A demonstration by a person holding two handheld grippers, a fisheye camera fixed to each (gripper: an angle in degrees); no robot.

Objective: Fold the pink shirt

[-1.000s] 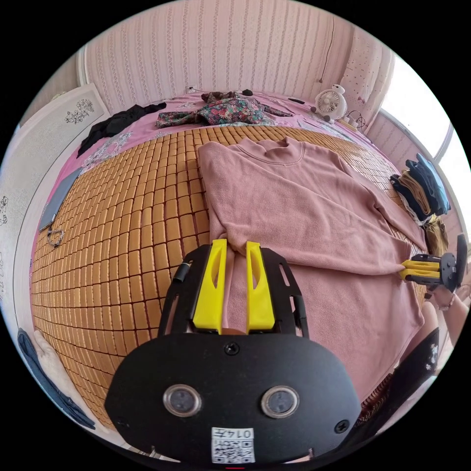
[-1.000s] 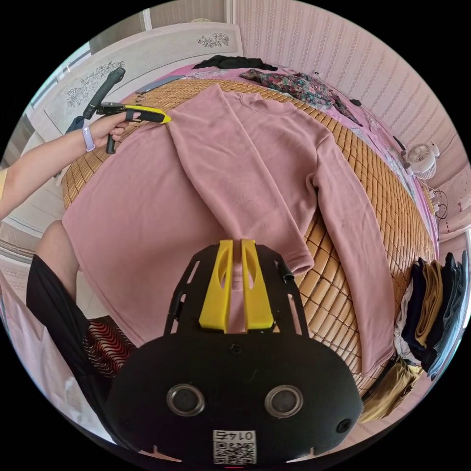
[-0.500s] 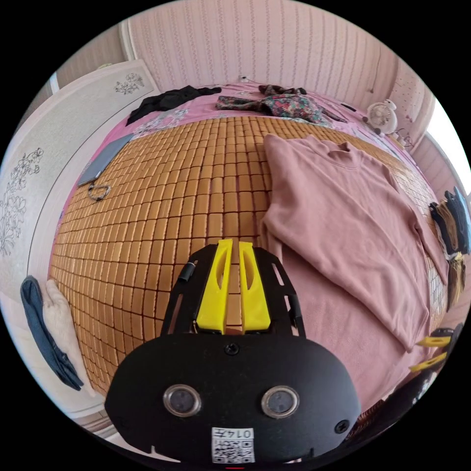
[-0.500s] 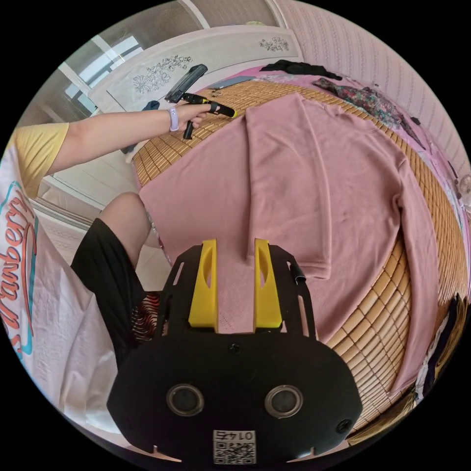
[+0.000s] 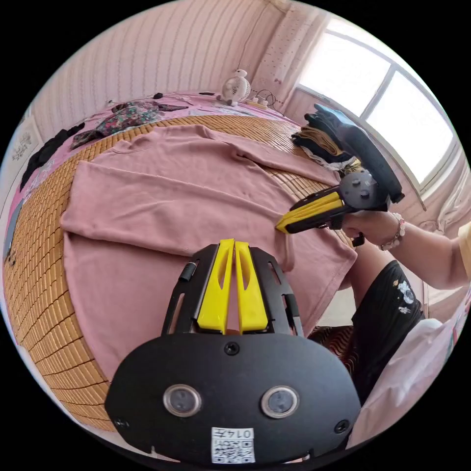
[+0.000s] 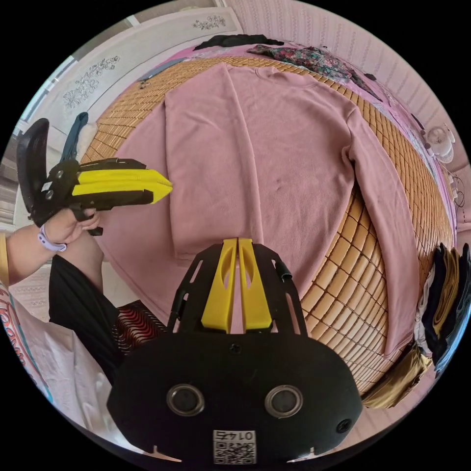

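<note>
One pink shirt (image 6: 274, 147), spread on the bamboo mat (image 6: 343, 274) ahead of both tools. Left gripper (image 5: 234, 245): jaws closed together, holding nothing, above the hem. Left sleeve (image 6: 206, 162): already folded across the body. Right gripper (image 6: 238, 244): jaws together, empty, near the folded cuff. Right sleeve (image 6: 387, 225): unfolded; body folds apparently remain.

Both views low, near—shirt (image 5: 162, 196) (shared)
</note>
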